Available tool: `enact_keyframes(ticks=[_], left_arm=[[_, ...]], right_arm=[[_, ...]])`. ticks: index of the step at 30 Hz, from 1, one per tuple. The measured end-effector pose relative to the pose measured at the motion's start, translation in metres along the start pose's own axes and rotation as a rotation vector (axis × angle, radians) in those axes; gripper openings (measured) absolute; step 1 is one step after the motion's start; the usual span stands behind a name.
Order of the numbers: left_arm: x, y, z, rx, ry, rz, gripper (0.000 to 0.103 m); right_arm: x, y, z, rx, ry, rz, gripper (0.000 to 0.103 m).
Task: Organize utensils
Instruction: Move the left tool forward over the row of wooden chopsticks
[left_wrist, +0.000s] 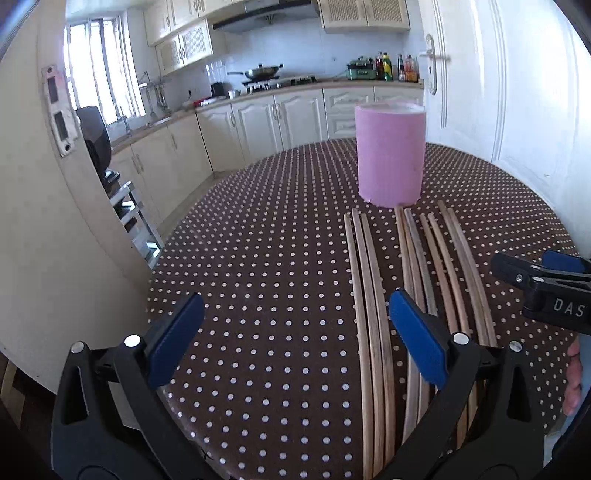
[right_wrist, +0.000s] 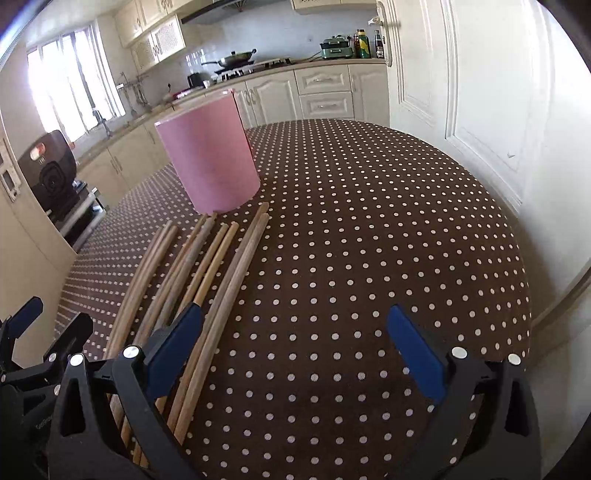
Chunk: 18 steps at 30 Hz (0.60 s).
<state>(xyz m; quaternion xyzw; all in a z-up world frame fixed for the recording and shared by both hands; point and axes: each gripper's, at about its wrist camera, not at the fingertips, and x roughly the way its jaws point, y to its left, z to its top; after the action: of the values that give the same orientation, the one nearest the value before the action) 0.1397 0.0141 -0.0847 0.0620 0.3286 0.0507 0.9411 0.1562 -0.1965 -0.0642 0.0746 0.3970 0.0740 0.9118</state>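
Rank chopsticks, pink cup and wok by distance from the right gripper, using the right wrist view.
From the right gripper:
1. Chopsticks, on the table by its left finger.
2. Pink cup, upright just past their tips.
3. Wok, on the far stove.

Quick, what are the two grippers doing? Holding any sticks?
Left gripper: open, holding nothing.
Right gripper: open, holding nothing; the wooden chopsticks lie on the table.
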Motion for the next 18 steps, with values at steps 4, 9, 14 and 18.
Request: enact_keyframes(ticks=[4, 9, 14, 18], left_arm=[[0.012, 0.001, 0.002, 0.000, 0.027, -0.010, 0.098], [0.024, 0.004, 0.007, -0.009, 0.049, -0.007, 0.098], [0.033, 0.003, 0.009, -0.004, 0.066, -0.015, 0.098], [0.041, 0.002, 0.013, 0.001, 0.085, -0.010, 0.098]], right_arm=[[0.008, 0.003, 0.003, -0.007, 0.016, -0.010, 0.096], [0.015, 0.008, 0.005, -0.043, 0.032, -0.059, 0.096], [0.020, 0.009, 0.007, -0.051, 0.041, -0.099, 0.096], [0.022, 0.011, 0.010, -0.046, 0.046, -0.102, 0.096]])
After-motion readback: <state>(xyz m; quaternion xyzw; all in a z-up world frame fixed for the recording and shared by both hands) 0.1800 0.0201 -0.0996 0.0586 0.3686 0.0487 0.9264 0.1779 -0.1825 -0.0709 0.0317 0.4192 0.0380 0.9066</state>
